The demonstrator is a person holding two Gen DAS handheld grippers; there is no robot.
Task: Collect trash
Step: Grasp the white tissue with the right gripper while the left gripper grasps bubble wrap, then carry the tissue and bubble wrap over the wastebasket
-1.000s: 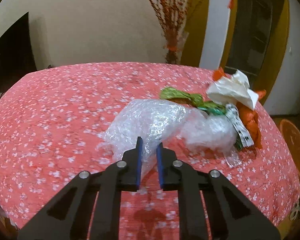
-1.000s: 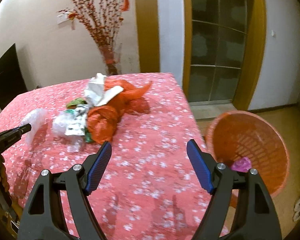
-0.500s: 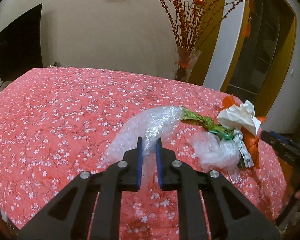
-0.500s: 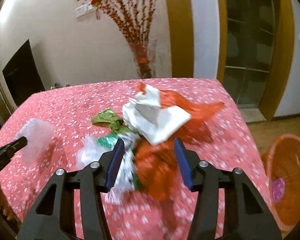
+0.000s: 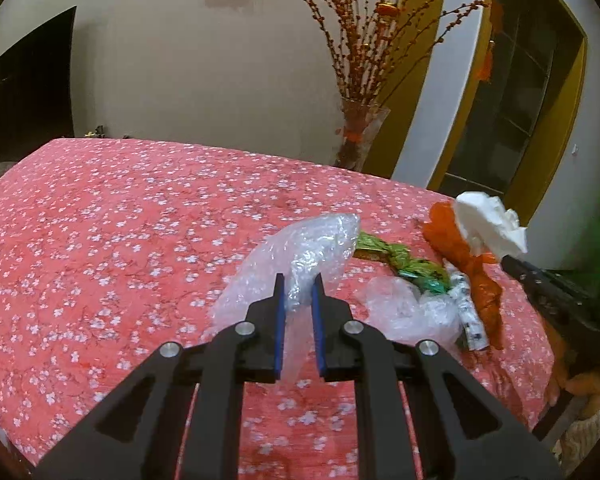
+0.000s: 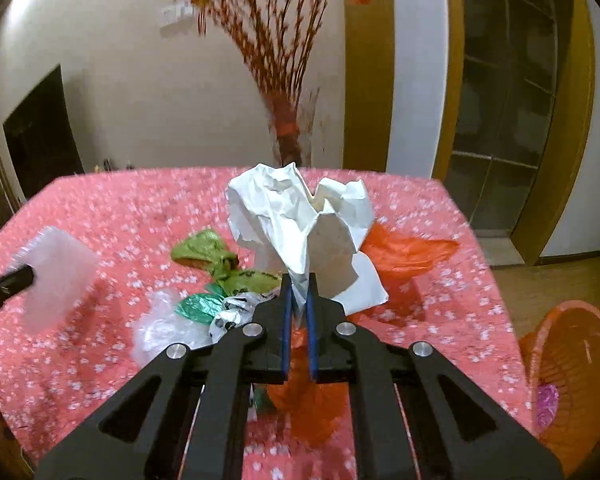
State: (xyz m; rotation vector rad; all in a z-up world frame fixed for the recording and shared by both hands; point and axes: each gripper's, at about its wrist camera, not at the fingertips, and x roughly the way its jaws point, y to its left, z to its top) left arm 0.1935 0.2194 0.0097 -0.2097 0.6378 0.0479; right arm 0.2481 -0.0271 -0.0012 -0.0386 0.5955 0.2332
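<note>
Since a second ago your right gripper (image 6: 298, 300) has swung left from the bare cloth to the trash pile, and its jaws have just been closing; they are now pinching the lower fold of the crumpled white paper (image 6: 296, 220), which is standing up from the pads. Your left gripper (image 5: 298, 292) is keeping its jaws nearly together on the sheet of bubble wrap (image 5: 300, 248), which is hanging just above the red floral tablecloth (image 5: 100, 240). You are holding both pieces over the table while the orange basket (image 6: 572, 364) is waiting on the floor at the far right. I judge the paper grip to be thin: only a corner is sitting between the pads, so a quick swing could be tearing it or letting it slip. The orange plastic bag (image 6: 404, 252) is lying right under the paper and may be dragging along, then dropping short of the basket. The bubble wrap is slick and trailing, so it may be snagging the green wrapper (image 5: 396, 260) beside it.
</note>
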